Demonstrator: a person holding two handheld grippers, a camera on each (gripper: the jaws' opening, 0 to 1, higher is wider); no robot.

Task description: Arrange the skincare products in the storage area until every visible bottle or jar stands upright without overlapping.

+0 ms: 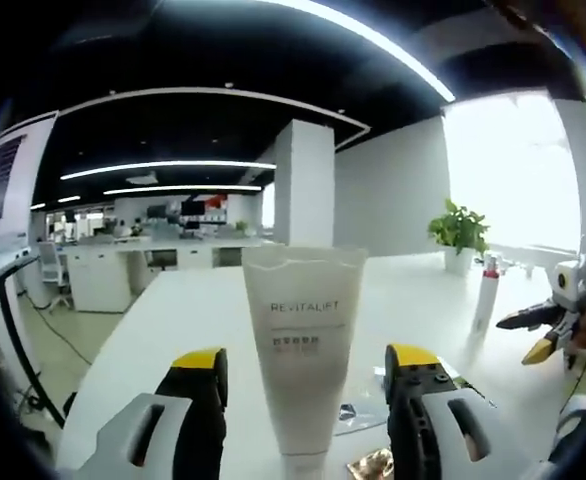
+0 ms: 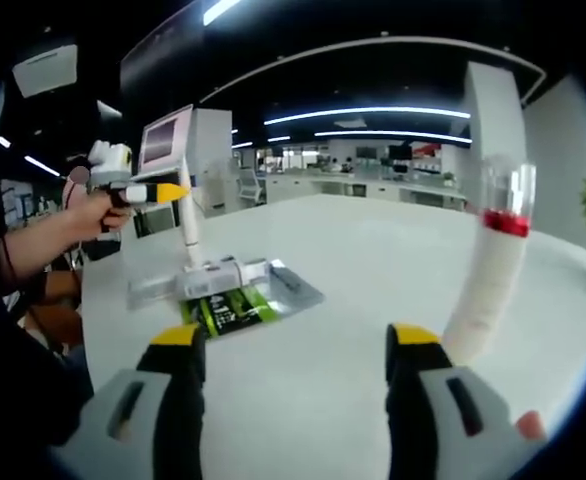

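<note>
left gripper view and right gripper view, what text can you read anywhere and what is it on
"REVITALIFT": printed on the white squeeze tube standing upright between the left gripper fingers.
Small red line below that word on the tube: too blurred to read.
Green and black flat packet on the white table: has print, too small to read.
White box lying by the packet: label unreadable.
White bottle with a red band and clear cap: no legible text.

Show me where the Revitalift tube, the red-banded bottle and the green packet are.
Revitalift tube (image 1: 298, 350): left gripper view, on its white body below the lettering.
Red-banded bottle (image 2: 489, 285): right gripper view, on its white body under the band.
Green packet (image 2: 228, 308): right gripper view, on its green face.
</note>
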